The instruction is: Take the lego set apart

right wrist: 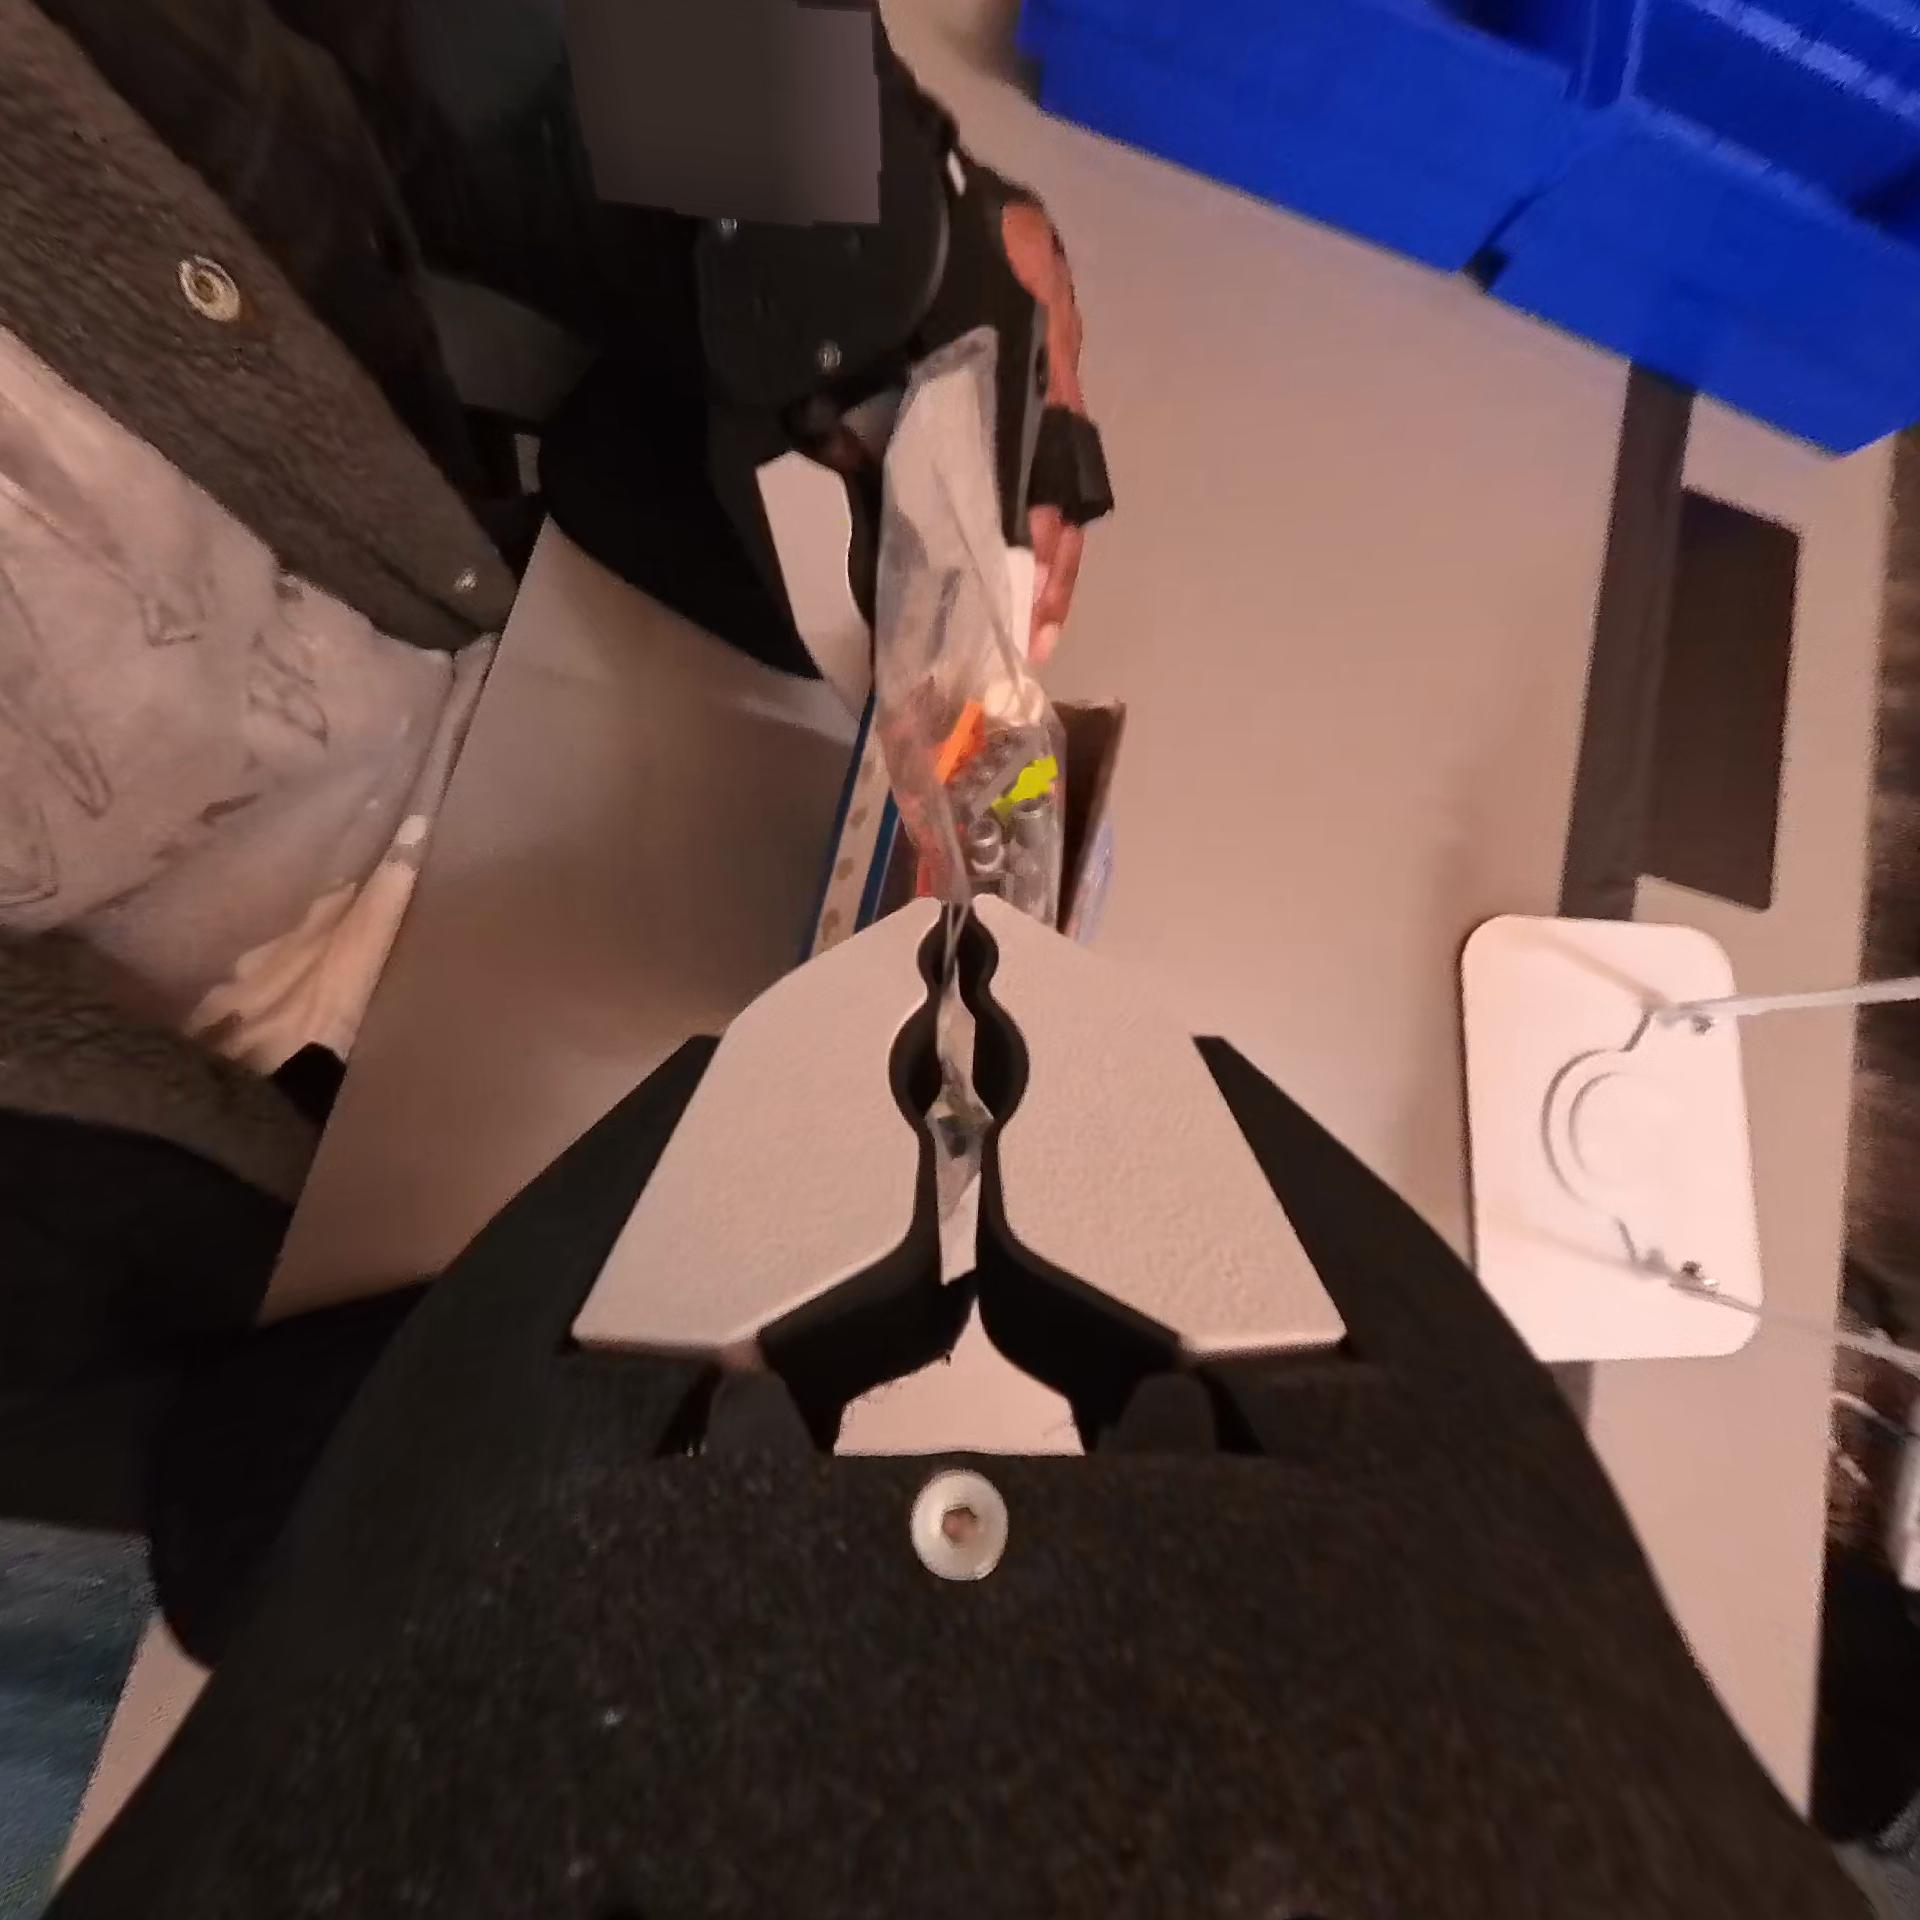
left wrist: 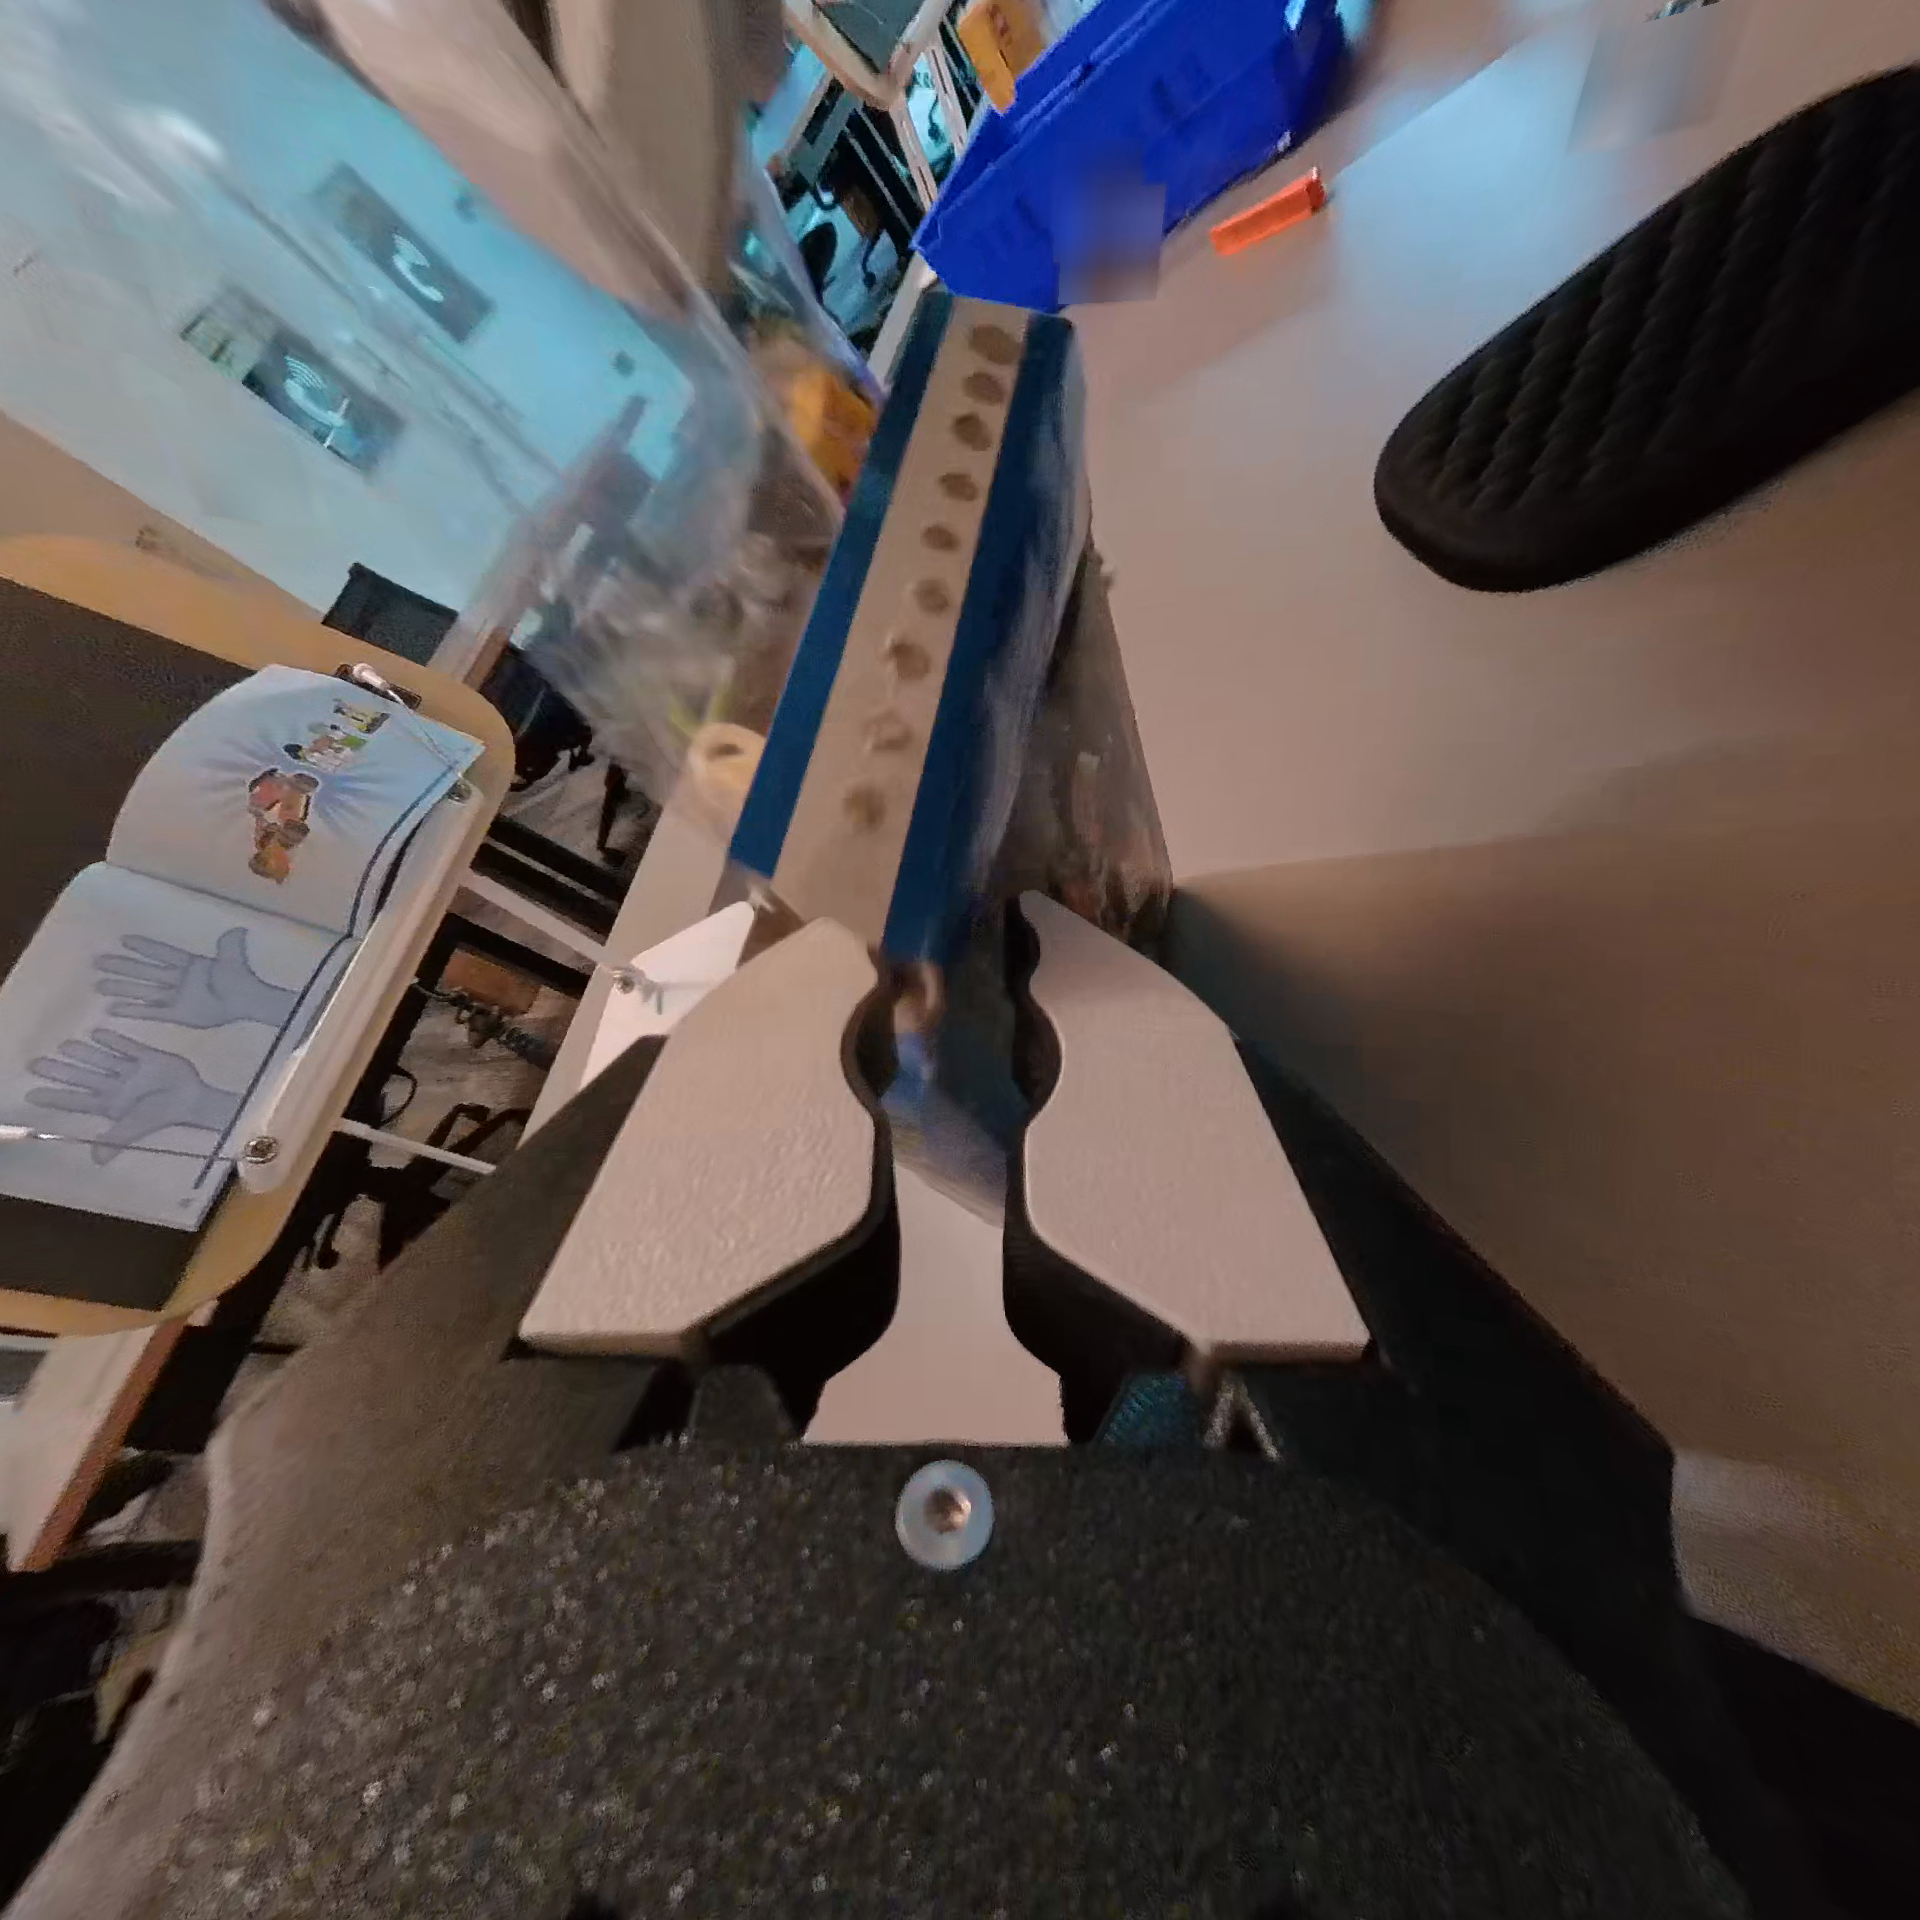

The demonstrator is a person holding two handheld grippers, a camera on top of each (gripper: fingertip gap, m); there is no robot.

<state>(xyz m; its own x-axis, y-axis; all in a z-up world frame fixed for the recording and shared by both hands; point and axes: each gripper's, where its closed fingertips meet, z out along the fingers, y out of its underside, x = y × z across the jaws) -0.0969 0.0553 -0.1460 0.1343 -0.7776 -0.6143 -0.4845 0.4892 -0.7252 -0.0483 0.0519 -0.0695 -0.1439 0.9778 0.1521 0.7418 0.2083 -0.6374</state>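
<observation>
- Lego box [left wrist: 914,644], blue, is clamped at its near end by the left hand-held gripper [left wrist: 951,1023], long axis running straight ahead from the fingers, above the surface [left wrist: 1351,644]
- Bag [right wrist: 961,665] of loose pieces hangs out of the box's open end
- Right hand-held gripper [right wrist: 958,1003] is pinched on the bag's near edge, so it looks set to pull the bag away along that axis

the lego box [left wrist: 914,623] is motion-blurred, its near end hidden between the left gripper [left wrist: 948,1023] fingers. the blue bin [right wrist: 1558,156] is cut off by the top edge. pieces inside the clear bag [right wrist: 971,727] are too small to identify.
</observation>
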